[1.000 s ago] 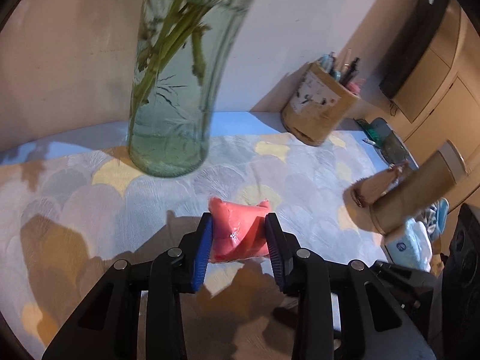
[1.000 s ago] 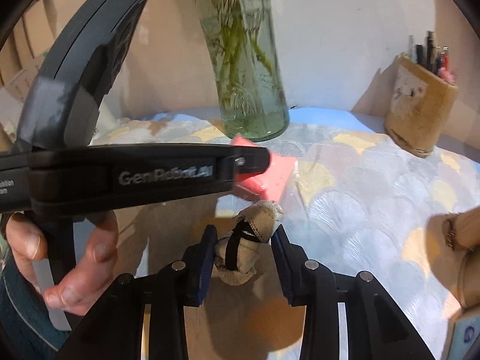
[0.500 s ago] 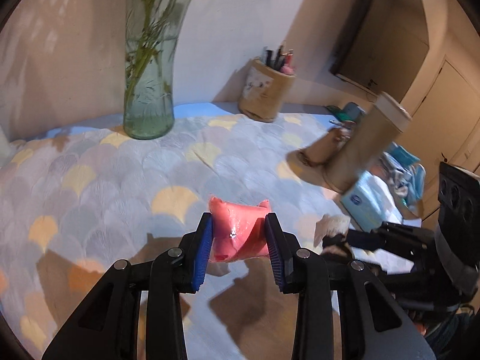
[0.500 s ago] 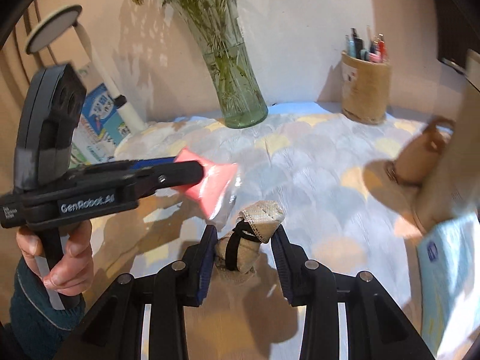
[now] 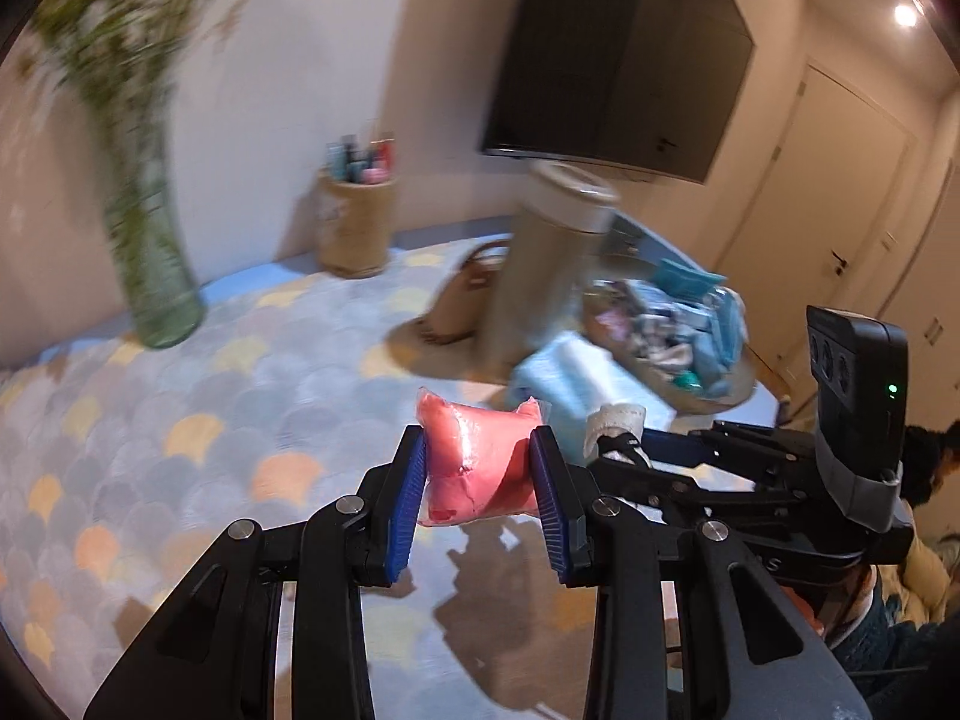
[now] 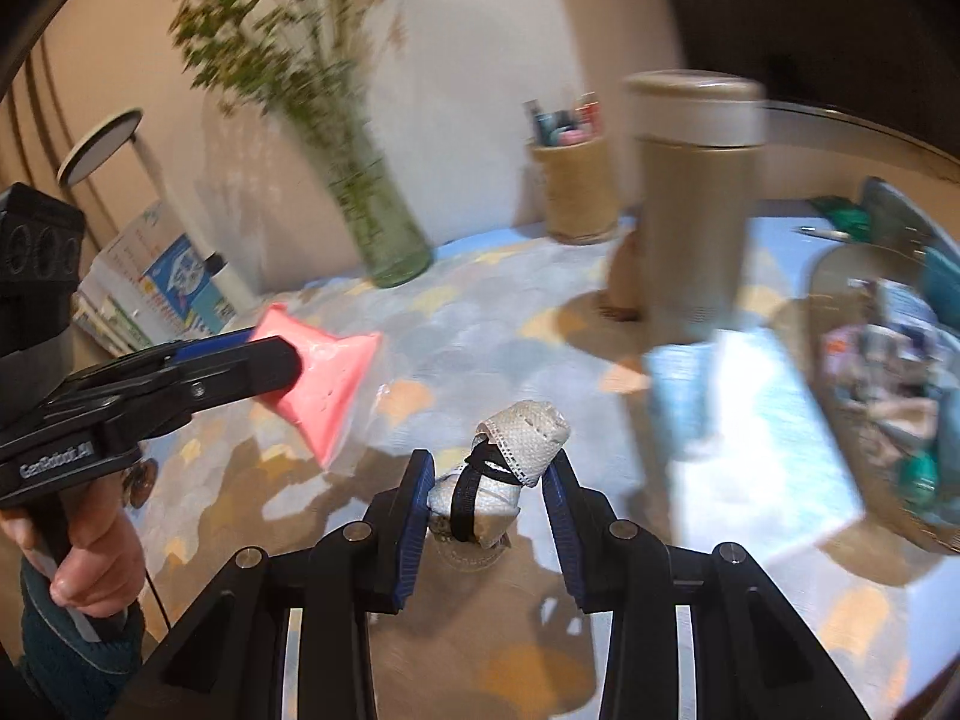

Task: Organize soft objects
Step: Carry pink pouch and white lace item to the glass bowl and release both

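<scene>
My left gripper [image 5: 479, 474] is shut on a pink soft pouch [image 5: 480, 468] and holds it above the patterned table; the pouch also shows in the right wrist view [image 6: 324, 384]. My right gripper [image 6: 489, 483] is shut on a rolled white cloth bundle [image 6: 510, 456] tied with a black band, also lifted off the table. The bundle shows in the left wrist view [image 5: 618, 426], just right of the pouch. A round basket [image 5: 720, 396] full of soft blue and white items stands at the right; it is blurred in the right wrist view [image 6: 852, 492].
A glass vase with green stems [image 5: 153, 276] stands at the back left. A pen holder [image 5: 354, 228], a tall beige cylinder [image 5: 552, 264], a small tan bag [image 5: 462, 300] and a pale blue packet [image 5: 558, 378] stand on the table. Books [image 6: 150, 288] lean at the left.
Both grippers have pulled back from the vase and swung right toward the basket, each still holding its object. The vase is now far off, and the basket has come into view.
</scene>
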### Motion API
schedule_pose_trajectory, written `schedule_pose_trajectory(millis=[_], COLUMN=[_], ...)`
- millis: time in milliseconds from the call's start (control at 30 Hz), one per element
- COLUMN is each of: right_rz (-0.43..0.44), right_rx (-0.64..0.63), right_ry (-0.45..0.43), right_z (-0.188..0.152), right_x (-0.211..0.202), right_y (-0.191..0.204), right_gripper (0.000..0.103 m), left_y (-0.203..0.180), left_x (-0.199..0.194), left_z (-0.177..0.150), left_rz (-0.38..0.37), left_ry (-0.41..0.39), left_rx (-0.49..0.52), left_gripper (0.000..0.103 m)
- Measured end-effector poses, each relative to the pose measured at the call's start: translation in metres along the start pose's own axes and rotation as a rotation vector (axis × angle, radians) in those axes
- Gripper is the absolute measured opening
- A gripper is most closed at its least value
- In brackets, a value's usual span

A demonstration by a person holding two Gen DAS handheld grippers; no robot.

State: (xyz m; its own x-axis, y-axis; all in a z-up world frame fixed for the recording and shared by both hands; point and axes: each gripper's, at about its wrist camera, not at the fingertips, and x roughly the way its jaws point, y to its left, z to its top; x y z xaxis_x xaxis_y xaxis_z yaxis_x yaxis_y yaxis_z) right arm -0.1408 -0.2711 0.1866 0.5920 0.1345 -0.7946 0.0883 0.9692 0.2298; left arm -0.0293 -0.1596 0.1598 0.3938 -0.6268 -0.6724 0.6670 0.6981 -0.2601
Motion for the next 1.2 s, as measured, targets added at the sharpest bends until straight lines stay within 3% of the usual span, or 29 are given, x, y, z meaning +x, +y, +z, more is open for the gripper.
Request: schedule_pose_trajectory(millis=[367,500,567,733,900,1067,1167,1200], right_rz=[-0.289,-0.322,-0.349,-0.446,-0.449,-0.454,-0.424,-0.418], right_rx=[0.078,0.172,0.211,0.276,0.343,0.341,0.34,0.339], right_ry=[-0.117,-0.157,-0.184,-0.159,-0.084,-0.034,-0.007,0.003], right_z=[-0.002,0.005,0.008,0.017,0.02,0.019,0.019,0.018], right_x=[-0.083,-0.111,-0.126,-0.135,-0.125,-0.112,-0.107,-0.105], right_y=[-0.098,-0.148,-0.173,-0.233,-0.279,-0.295,-0.3,-0.302], right_gripper=[0.036,0.036,0.036,0.036,0.036,0.036,0.036,0.038], left_y=[-0.135,-0.176,-0.193,-0.2,-0.204,-0.207,-0.205,-0.203], left_x=[0.051,0.082,0.099,0.14,0.165,0.185,0.199,0.202], left_z=[0.039,0.055,0.064,0.087,0.098,0.104,0.105,0.104], left_rz=[-0.081,-0.03,0.033,0.075,0.149,0.198,0.209,0.209], left_ry=[0.0,-0.023,-0.038,-0.044,-0.072,-0.073,-0.05,-0.038], left_rx=[0.184,0.235,0.258,0.215,0.216,0.232,0.232,0.229], left_gripper=[0.032,0.032,0.032,0.032,0.032,0.032,0.035,0.045])
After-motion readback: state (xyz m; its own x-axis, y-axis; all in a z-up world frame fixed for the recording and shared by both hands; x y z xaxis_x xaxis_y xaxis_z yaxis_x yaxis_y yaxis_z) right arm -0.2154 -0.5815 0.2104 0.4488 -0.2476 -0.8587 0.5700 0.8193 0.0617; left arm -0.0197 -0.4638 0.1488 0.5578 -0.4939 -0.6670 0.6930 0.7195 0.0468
